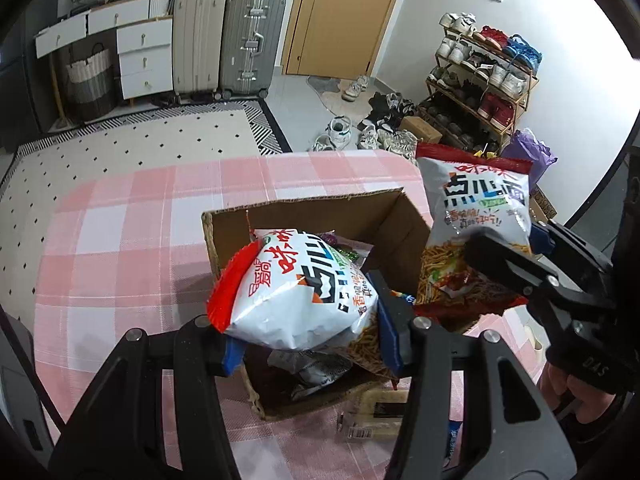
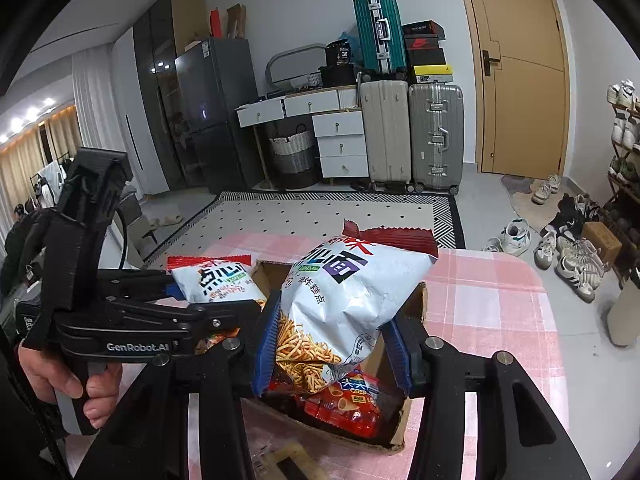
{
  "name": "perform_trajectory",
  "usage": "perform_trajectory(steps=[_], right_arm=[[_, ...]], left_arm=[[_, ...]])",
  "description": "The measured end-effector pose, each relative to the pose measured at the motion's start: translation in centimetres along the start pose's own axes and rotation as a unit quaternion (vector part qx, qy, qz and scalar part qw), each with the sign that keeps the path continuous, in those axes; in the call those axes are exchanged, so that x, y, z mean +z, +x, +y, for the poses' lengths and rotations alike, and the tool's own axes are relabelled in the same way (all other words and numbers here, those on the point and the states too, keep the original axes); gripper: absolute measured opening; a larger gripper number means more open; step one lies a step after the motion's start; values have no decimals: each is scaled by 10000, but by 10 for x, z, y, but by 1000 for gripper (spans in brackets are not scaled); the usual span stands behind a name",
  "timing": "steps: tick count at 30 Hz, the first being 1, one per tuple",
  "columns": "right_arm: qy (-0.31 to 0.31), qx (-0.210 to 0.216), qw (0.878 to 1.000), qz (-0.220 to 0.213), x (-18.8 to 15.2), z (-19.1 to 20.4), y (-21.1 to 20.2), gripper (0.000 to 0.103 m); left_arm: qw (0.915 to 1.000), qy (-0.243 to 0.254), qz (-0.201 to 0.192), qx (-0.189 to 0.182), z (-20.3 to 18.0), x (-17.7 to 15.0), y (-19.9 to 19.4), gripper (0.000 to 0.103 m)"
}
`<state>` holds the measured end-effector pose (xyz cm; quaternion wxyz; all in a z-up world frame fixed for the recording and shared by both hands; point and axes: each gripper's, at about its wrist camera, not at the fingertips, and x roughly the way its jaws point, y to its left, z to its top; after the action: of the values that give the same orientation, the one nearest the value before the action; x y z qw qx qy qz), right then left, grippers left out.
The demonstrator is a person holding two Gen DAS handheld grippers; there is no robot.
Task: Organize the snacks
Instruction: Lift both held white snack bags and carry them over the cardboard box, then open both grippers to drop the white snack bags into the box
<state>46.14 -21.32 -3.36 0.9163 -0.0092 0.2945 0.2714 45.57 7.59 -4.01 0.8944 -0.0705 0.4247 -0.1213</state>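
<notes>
Both hand-held grippers, left [image 1: 312, 344] and right [image 2: 332, 340], are each clenching a white-and-red noodle-snack bag [image 1: 296, 296] [image 2: 352, 292] over an open cardboard box [image 1: 320, 216] at frame centre on a pink-checked bench [image 1: 120, 248]; suitcases [image 2: 412, 132] are lining the upper wall.

Suitcases [image 2: 414, 136], shoe rack [image 1: 480, 80] – bkgd

**Glossy film, raw cardboard, woven check**

Both noodle snack bags [image 1: 296, 300] [image 2: 352, 300] are shiny, crinkled plastic film. The box [image 1: 320, 216] is matt corrugated cardboard with rough torn edges. A matt pink checked cloth [image 1: 120, 240] covers the desk.
</notes>
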Motion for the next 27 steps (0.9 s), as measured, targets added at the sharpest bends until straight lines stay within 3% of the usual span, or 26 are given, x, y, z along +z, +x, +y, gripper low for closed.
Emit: perform_trajectory(steps=[12,13,15,18,19,27], right_arm=[[15,-11,10000,83,-4,-11,26,48],[23,-21,9999,98,-4,-12,28,49],[40,-19,9999,90,-5,-14,29,55],[71,-67,10000,13,-5,-16,24,79],[70,-51,10000,-36,-5,-16,21,86],[-234,-205,9993,-202,-5,-8,-3,86]], left_arm=[[9997,-109,171,-100,12,-2,43,50],[9998,-141,168,-2,13,-2,45,55],[9994,-200,271,52,15,0,50,72],[9996,-143,231,68,13,0,50,76],[9997,-102,185,136,13,-1,47,82],[9998,-29,39,209,5,-4,27,84]])
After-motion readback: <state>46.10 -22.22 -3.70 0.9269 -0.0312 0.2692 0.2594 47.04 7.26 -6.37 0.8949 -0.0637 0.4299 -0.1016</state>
